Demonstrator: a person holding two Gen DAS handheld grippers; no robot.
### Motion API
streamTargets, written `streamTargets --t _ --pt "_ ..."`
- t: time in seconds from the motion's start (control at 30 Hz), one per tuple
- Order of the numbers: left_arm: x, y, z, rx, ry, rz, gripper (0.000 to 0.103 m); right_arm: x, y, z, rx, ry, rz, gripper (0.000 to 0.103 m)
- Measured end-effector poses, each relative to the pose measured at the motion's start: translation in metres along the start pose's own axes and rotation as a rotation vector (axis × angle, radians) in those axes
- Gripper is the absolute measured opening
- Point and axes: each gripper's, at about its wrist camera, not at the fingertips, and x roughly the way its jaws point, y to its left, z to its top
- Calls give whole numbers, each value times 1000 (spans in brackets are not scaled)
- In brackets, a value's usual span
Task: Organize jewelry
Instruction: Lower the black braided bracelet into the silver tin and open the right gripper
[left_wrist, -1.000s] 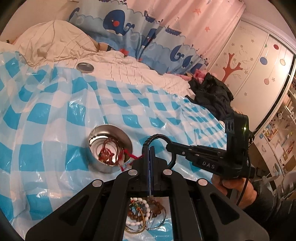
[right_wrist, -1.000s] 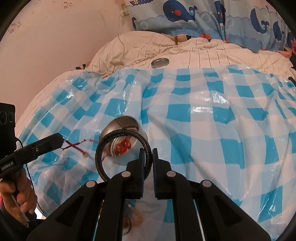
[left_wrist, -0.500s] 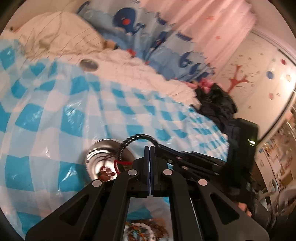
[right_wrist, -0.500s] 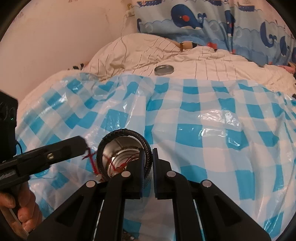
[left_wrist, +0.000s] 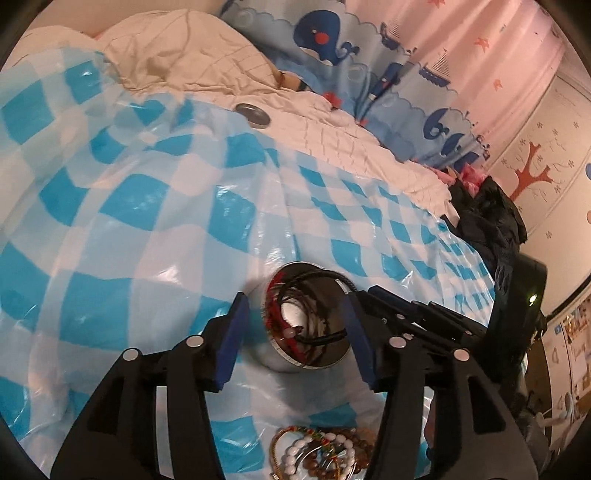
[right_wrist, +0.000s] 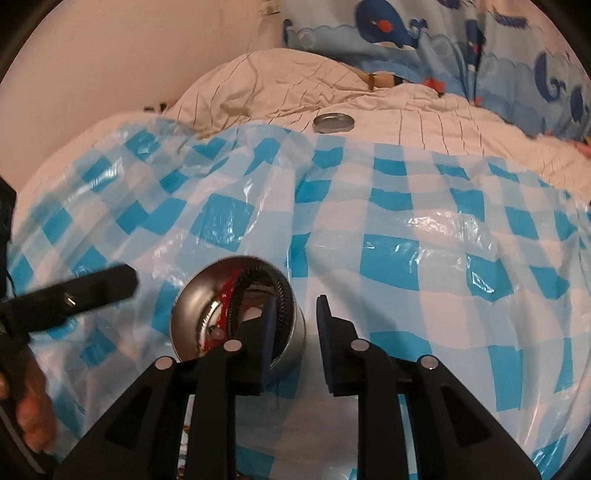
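Both grippers are now spread open beside the metal tin (left_wrist: 306, 332), and the black ring (right_wrist: 280, 295) is released into it.

Nearest in the left wrist view, a heap of beaded bracelets (left_wrist: 321, 454) is seen on the blue-checked plastic sheet (left_wrist: 147, 206), just below the left gripper (left_wrist: 295, 336), whose 2 fingers, pressed together 0.5 s ago, are now parted on either side of the tin. The right gripper (right_wrist: 293, 332), shut on the ring 0.5 s ago, is now opened, 1 finger at the tin's rim. Inside the tin the ring is seen leaning against the wall beside a red cord bracelet (right_wrist: 225, 295). Farther off, a round metal lid (right_wrist: 333, 122) is seen on the cream quilt (right_wrist: 280, 85), with the whale-print curtain (left_wrist: 332, 33) behind.
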Motion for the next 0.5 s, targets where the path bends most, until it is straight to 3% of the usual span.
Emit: streamTargets --t 0.13,0.27,0.4,0.5 --pt "-4 7 -3 -10 20 10 52 9 28 -10 -142 8 -40 26" --pt "-8 6 -7 7 28 8 53 -2 15 -5 -66 -55 -34 26" --pt "-8 3 -8 21 32 5 55 -5 0 1 19 -73 62 29" --pt "-7 2 -9 23 36 7 55 0 17 -2 -37 -46 139 29"
